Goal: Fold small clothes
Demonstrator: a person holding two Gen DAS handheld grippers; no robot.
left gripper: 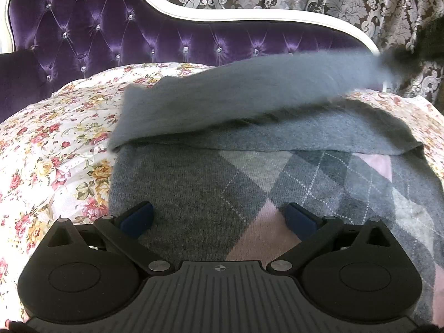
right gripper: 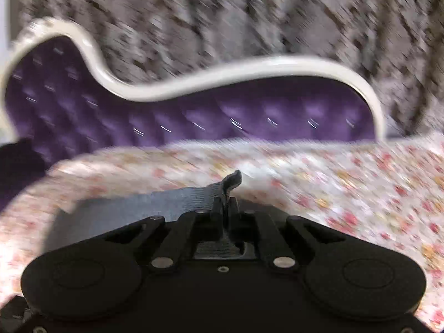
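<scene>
A grey argyle sweater [left gripper: 249, 183] with pink and pale diamonds lies on the floral bed cover. My left gripper [left gripper: 219, 219] is open and empty, low over the sweater's front, its blue pads [left gripper: 137, 217] wide apart. One grey sleeve [left gripper: 249, 94] is lifted and stretched across the sweater toward the upper right, blurred by motion. My right gripper [right gripper: 226, 208] is shut on the grey ribbed sleeve cuff [right gripper: 230, 181], which sticks up between the fingers. The right wrist view is heavily blurred.
The floral bed cover [left gripper: 55, 144] spreads left and right of the sweater. A purple tufted headboard [left gripper: 111, 33] with a white frame stands behind. Patterned curtains [left gripper: 360, 5] hang beyond it.
</scene>
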